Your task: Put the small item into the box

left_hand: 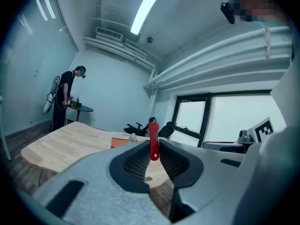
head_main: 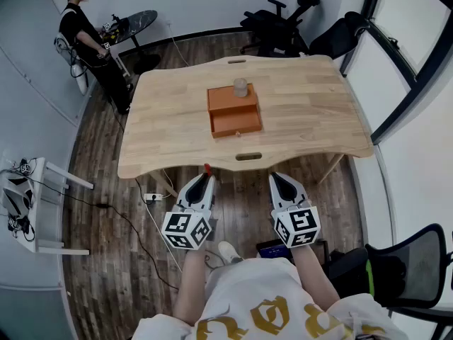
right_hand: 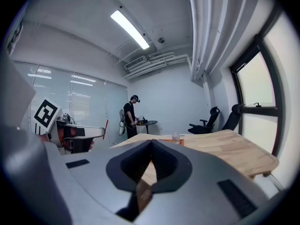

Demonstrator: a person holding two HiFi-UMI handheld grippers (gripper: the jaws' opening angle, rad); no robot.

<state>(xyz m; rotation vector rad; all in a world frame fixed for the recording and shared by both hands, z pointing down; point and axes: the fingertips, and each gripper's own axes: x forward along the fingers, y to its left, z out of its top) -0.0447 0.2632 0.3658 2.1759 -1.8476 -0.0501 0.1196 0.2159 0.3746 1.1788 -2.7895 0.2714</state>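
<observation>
An orange box (head_main: 233, 112) stands in the middle of the wooden table (head_main: 163, 119), and its near, lower part looks like a pulled-out drawer. A small clear bottle (head_main: 241, 87) stands on the box's far end. My left gripper (head_main: 206, 177) hangs below the table's near edge, shut on a small red item (head_main: 207, 168) that sticks up between the jaws. The left gripper view shows this red item (left_hand: 153, 142) upright, with the box (left_hand: 123, 141) beyond it. My right gripper (head_main: 281, 178) hangs beside the left one, shut and empty, its jaws (right_hand: 151, 143) closed together.
A person (head_main: 88, 41) stands at a small round table (head_main: 138, 21) at the back left. Office chairs (head_main: 283, 20) stand behind the table. A white stand (head_main: 35, 204) is at the left, a power strip (head_main: 154, 197) lies on the floor, and a black chair (head_main: 410, 268) is at the lower right.
</observation>
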